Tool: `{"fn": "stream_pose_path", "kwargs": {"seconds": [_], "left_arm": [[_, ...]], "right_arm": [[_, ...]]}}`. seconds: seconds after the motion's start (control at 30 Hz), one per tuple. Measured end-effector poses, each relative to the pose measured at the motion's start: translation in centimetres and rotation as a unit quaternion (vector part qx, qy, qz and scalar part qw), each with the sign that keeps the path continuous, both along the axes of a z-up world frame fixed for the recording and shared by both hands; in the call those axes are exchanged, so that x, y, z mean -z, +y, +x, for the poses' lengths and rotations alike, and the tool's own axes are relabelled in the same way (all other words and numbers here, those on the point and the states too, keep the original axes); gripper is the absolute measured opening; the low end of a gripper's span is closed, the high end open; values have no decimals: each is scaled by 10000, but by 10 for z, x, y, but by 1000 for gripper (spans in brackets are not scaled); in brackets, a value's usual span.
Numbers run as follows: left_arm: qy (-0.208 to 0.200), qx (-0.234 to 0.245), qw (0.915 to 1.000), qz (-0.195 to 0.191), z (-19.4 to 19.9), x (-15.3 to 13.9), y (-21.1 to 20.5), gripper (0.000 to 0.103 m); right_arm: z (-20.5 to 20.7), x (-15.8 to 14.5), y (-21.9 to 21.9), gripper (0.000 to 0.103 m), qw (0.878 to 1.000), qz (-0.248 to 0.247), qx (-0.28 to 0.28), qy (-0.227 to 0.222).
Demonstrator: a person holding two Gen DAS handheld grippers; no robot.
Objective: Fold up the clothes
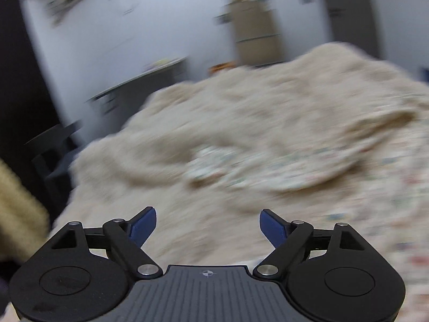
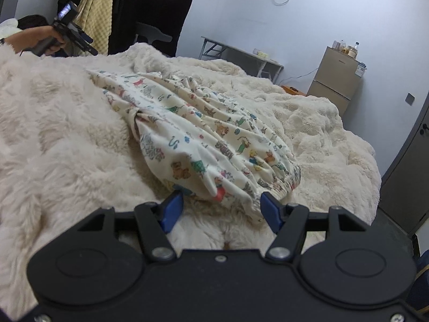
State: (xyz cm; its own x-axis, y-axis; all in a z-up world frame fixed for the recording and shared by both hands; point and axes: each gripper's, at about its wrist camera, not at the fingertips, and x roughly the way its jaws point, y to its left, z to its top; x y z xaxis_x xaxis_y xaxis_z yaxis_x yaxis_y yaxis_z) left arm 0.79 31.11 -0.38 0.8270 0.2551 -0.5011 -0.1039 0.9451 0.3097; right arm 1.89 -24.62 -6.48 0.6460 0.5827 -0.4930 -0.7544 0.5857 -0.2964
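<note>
No brand or label is readable; the printed garment (image 2: 203, 139) carries cartoon animals and scattered letters, too small to read as words. It lies crumpled on the fluffy blanket (image 2: 59, 134), its elastic hem between the right gripper (image 2: 222, 209) fingers, which stand apart, not pressing it. Left gripper (image 1: 207, 226) fingers spread wide, empty, garment farther off.

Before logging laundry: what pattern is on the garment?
Cream garment with colourful cartoon animals; right wrist view.

Letter "S" on printed garment (image 2: 173, 142)
</note>
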Motion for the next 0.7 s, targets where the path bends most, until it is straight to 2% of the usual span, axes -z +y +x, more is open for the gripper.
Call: {"fn": "stream_pose_path", "kwargs": {"seconds": [0.07,0.13,0.2,0.23,0.3,0.4,0.53,0.7], "left_arm": [[-53,480,9985,254,-5,-7,-36,84],[-75,1032,9932,537,-11,-12,-77,84],[-29,1598,9843,746,-18,-16,-121,84],[-13,1706,9820,815,-20,-16,-131,84],[-30,2079,9719,1103,-27,-16,-170,84],[-80,2538,9582,1319,-33,-14,-214,86],[15,2941,9401,1726,-30,3,-261,88],[68,2894,9235,2517,-12,34,-304,91]], "right_arm": [[0,1,3,62,10000,4,-25,-41],[-1,0,5,62,9999,-14,-53,-85],[-5,-1,8,62,9998,-78,-101,-153],[-5,-1,8,62,9998,-80,-107,-157],[-9,-5,9,62,9996,-74,-181,-204],[-14,-8,10,62,9994,-87,-239,-254],[-18,-10,14,62,9989,-142,-329,-295],[-16,-5,19,62,9991,-198,-305,-220]]}}
